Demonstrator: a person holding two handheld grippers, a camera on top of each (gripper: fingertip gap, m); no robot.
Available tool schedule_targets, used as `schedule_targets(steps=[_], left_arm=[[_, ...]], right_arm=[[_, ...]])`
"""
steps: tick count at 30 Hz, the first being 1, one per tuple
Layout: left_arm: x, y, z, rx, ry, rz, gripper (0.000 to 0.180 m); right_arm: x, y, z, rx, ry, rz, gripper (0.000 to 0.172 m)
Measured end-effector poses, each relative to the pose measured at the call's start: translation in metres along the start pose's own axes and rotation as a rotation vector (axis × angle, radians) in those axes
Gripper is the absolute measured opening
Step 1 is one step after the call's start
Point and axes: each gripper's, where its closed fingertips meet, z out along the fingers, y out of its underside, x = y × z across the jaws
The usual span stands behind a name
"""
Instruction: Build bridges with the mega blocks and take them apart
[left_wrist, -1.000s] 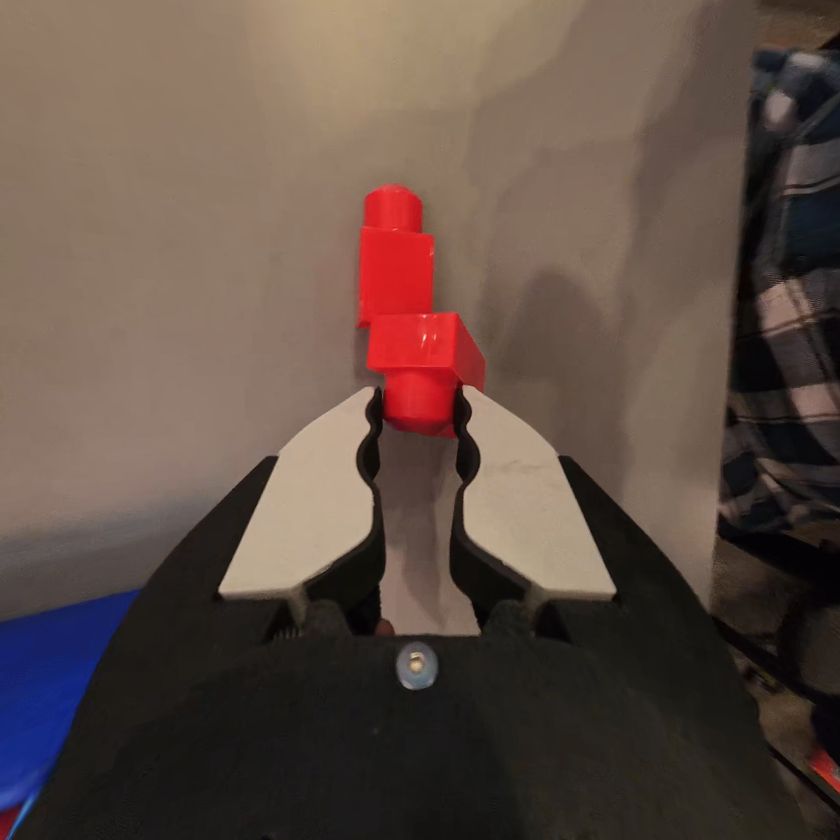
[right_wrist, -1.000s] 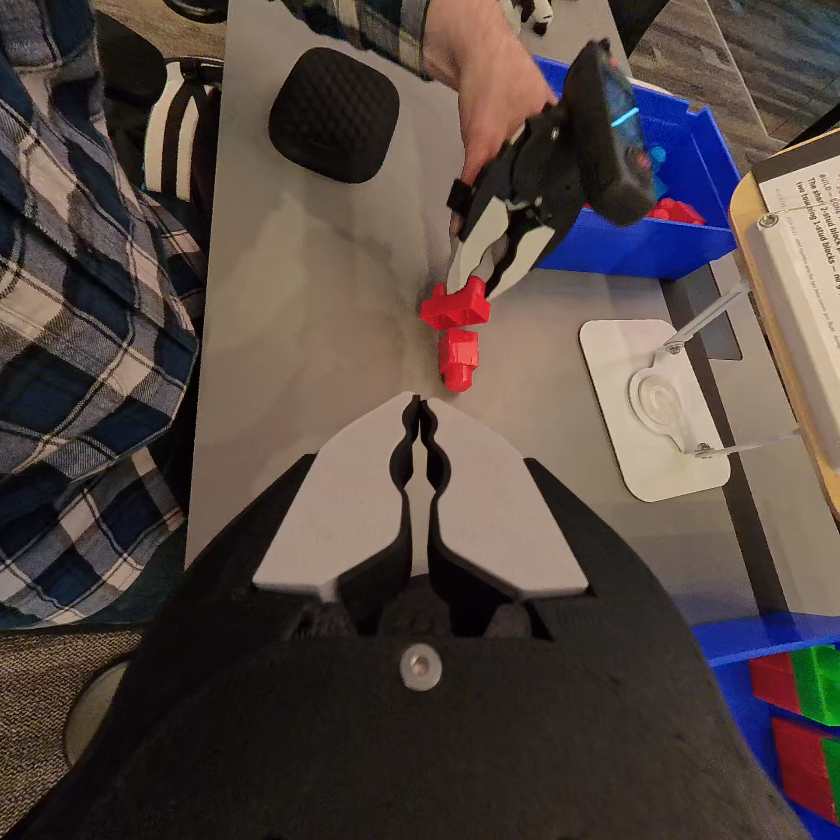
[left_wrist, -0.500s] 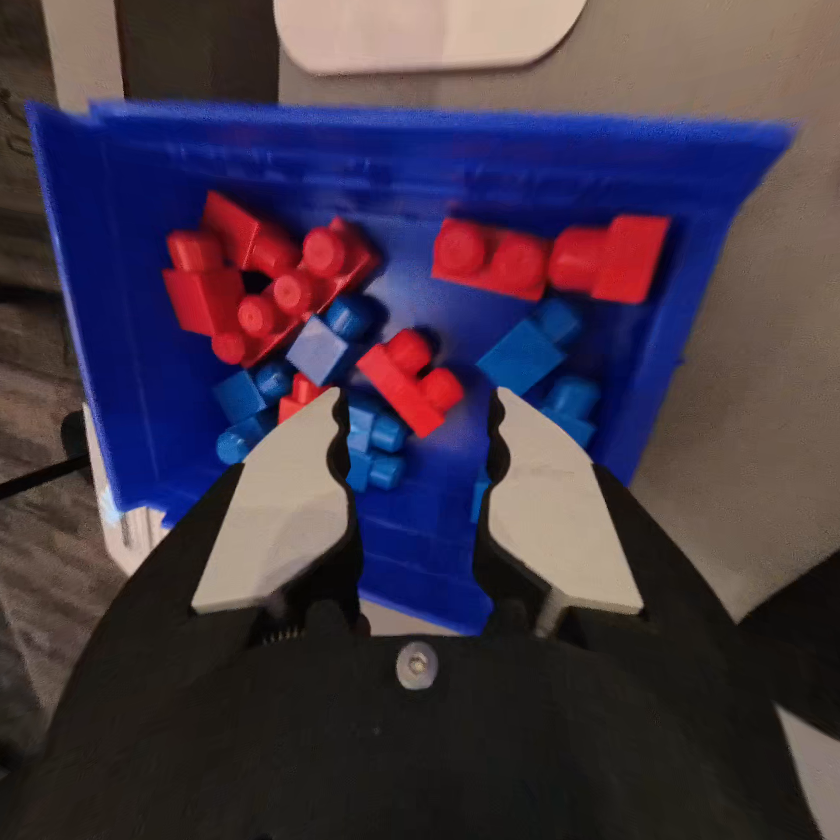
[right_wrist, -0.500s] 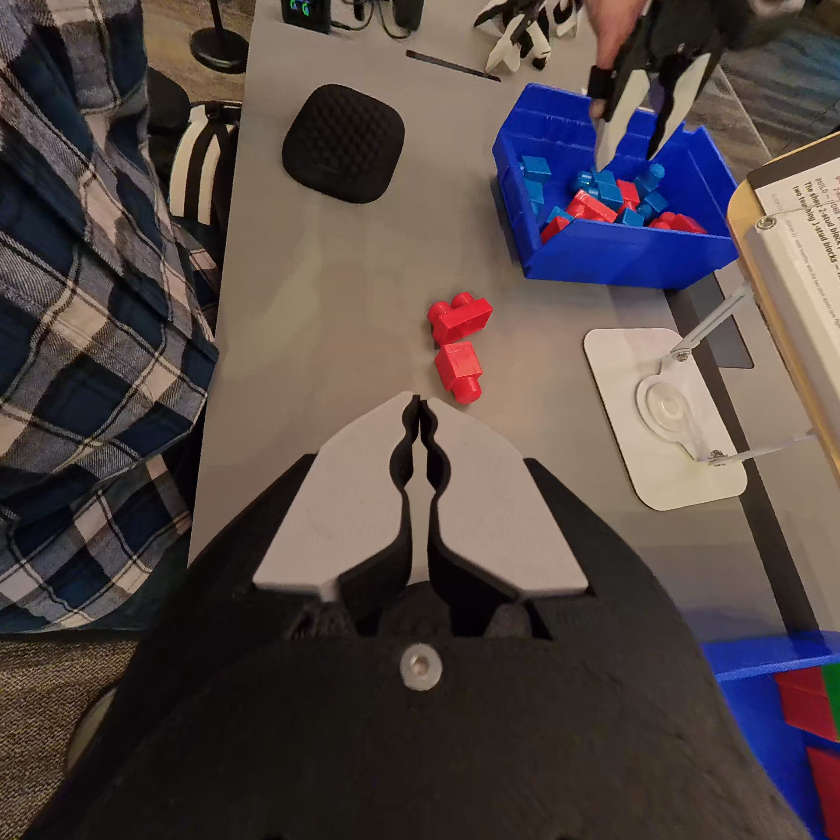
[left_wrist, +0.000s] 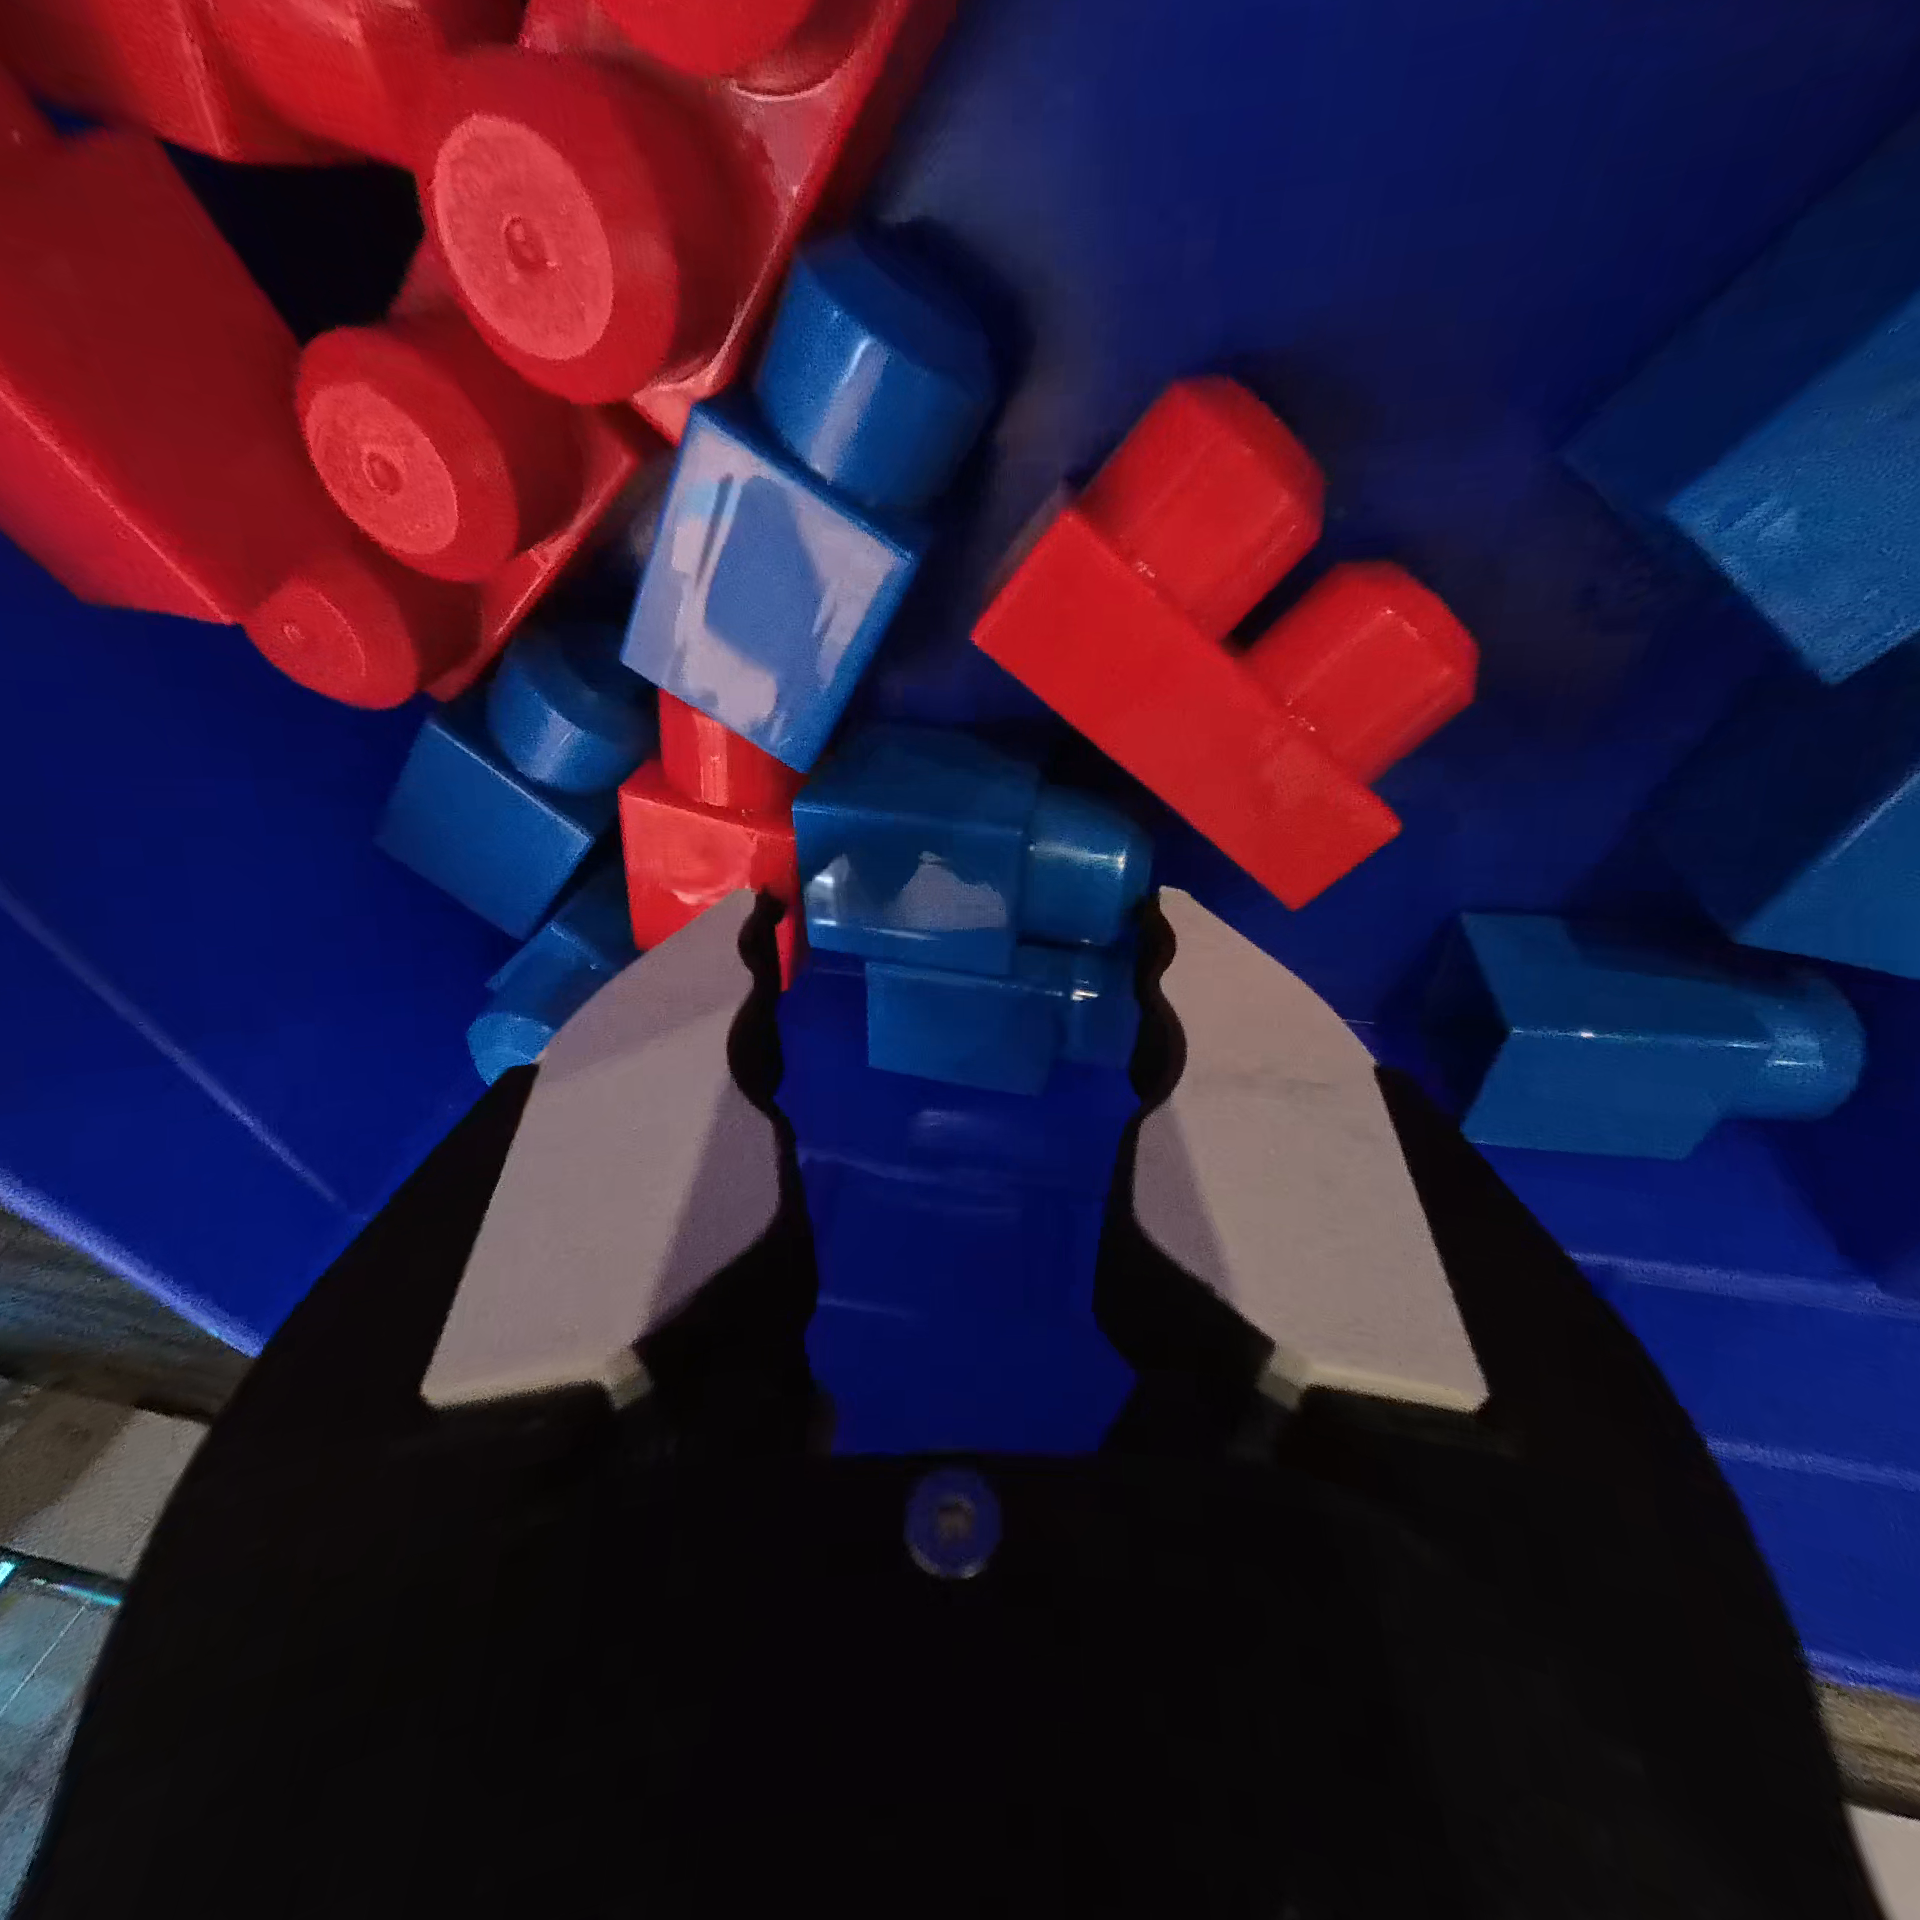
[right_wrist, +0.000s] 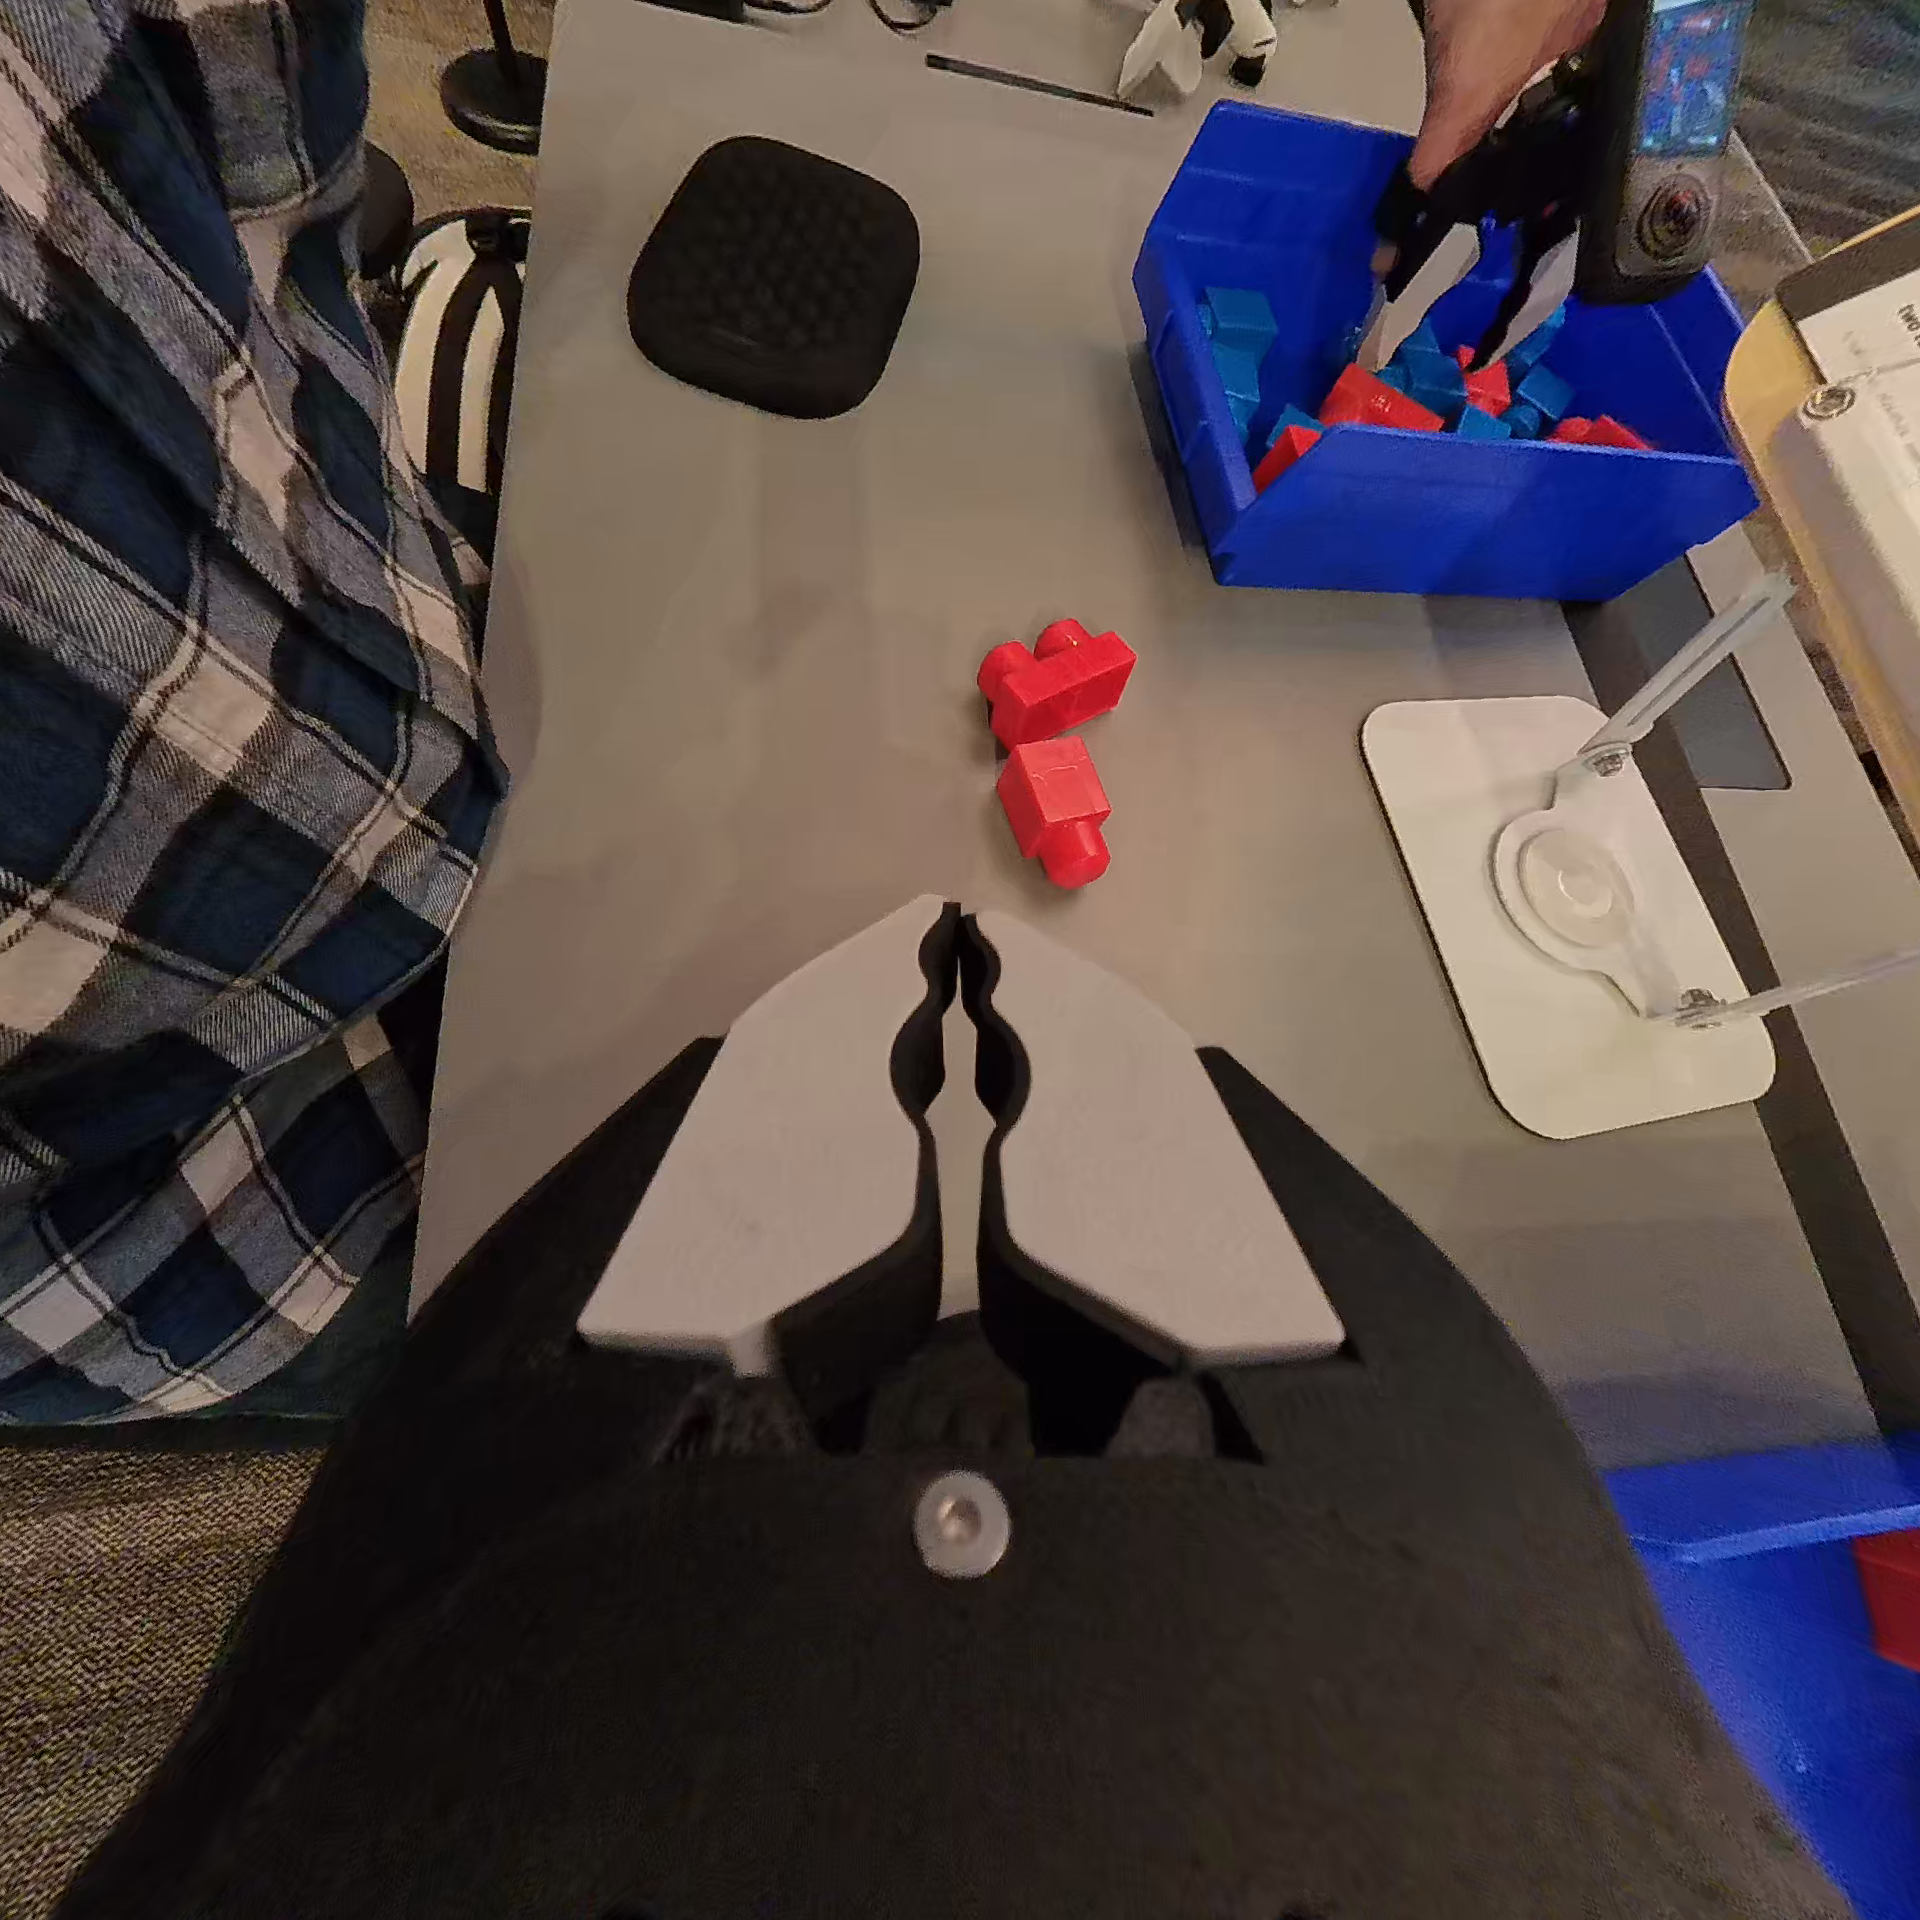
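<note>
The left hand-held gripper (left_wrist: 951, 920) hangs released inside the blue bin (right_wrist: 1455, 520), its fingers straddling a blue one-stud block (left_wrist: 935, 862). The block looks light, rigid and glossy-slick, so its flat sides offer the best hold. The right hand-held gripper (right_wrist: 954, 914) is clenched on nothing above the counter (right_wrist: 727, 675).

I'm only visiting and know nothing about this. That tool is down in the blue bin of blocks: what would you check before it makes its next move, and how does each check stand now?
1. Left tool open wide enough for a block: ok, its fingers stand well apart.
2. A block lined up between them: ok, a blue one-stud block lies on its side at the fingertips.
3. Pads pressing on that block: not ok, not gripped yet.
4. Neighbours out of the way: not ok, a small red block sits against the left fingertip.
5. Right tool free: ok, shut on nothing, above the table.
6. Two red blocks waiting on the table: ok.
</note>
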Motion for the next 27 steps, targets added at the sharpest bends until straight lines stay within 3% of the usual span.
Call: schedule_targets(steps=[4,6,12,15,19,22,25,27], left_arm=[[0.016,-0.003,-0.003,0.032,0.027,0.045,0.059],[0.026,0.004,0.001,-0.025,0.032,0.072,0.062],[0.029,0.009,0.013,-0.11,0.057,0.031,0.069],[0.021,0.009,0.006,-0.082,0.017,-0.015,0.069],[0.012,0.011,-0.032,0.016,-0.094,-0.142,0.069],[0.027,0.001,-0.072,0.112,-0.163,-0.196,0.068],[0.069,-0.031,-0.114,0.256,-0.177,-0.197,0.068],[0.115,-0.068,-0.136,0.386,-0.124,-0.157,0.068]], right_arm=[[0.002,0.004,-0.003,-0.006,0.008,0.005,0.0],[0.002,0.004,-0.006,0.001,0.011,0.007,0.0],[0.002,0.006,-0.006,-0.01,0.013,0.005,0.0],[0.003,0.005,-0.007,-0.014,0.023,0.001,0.0],[0.005,0.005,-0.009,-0.002,0.031,0.012,0.0],[0.003,0.004,-0.008,-0.005,0.028,0.006,0.0],[0.0,-0.001,-0.007,0.002,0.024,-0.002,0.0],[-0.001,-0.003,-0.005,-0.002,0.023,-0.004,0.0]])
